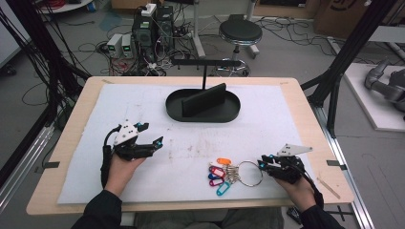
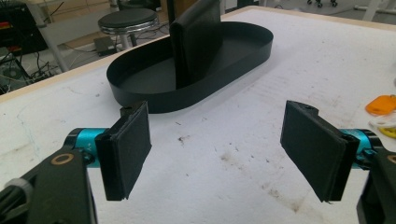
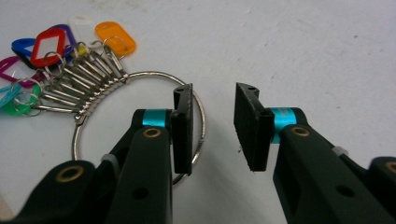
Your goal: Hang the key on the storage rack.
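Silver, the large wire key ring (image 1: 250, 173) with coloured plastic tags (image 1: 218, 174) lies near-right on the white mat, just left of the right gripper (image 1: 265, 162). Left gripper (image 2: 217, 154) hangs released, aimed at the far black oval tray (image 2: 140, 84). Right gripper view: its jaws gape, one over the ring's rim.

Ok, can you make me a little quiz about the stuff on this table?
1. True or false: the key ring lies inside the black tray.
2. Which gripper is nearest the key ring? A) left gripper B) right gripper
3. Fill in: the tags on the ring lie toward the ____ gripper.

Key:
1. False. It lies on the white mat, nearer the person than the tray.
2. B. One of its jaws sits over the ring.
3. Left.
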Demonstrator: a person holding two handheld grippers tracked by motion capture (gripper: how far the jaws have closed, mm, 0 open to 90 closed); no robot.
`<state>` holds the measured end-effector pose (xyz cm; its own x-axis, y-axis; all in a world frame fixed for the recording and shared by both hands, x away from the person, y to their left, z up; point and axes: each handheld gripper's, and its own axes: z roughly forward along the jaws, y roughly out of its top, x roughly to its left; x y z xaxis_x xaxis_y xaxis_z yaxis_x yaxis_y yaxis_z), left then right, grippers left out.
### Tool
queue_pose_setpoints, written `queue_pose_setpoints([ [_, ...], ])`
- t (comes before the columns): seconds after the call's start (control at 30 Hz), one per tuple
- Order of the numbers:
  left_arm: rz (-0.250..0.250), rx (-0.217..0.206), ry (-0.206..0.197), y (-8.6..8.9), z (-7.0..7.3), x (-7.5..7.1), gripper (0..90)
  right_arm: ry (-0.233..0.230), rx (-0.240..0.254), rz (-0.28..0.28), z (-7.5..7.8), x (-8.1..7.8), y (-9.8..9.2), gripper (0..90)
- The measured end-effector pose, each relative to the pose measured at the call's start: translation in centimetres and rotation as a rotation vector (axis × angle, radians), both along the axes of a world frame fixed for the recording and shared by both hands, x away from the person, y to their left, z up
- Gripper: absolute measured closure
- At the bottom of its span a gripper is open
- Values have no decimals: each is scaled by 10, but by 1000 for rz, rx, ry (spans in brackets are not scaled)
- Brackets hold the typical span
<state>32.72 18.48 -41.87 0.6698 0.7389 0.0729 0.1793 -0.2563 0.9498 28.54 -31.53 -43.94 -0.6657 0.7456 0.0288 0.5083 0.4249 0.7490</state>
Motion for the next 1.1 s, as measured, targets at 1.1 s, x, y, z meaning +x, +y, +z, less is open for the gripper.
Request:
queue_pose_setpoints([
  [1.1,12,7,7,1,-3,-5,243,-45,69,-45,8,16,-3,884],
])
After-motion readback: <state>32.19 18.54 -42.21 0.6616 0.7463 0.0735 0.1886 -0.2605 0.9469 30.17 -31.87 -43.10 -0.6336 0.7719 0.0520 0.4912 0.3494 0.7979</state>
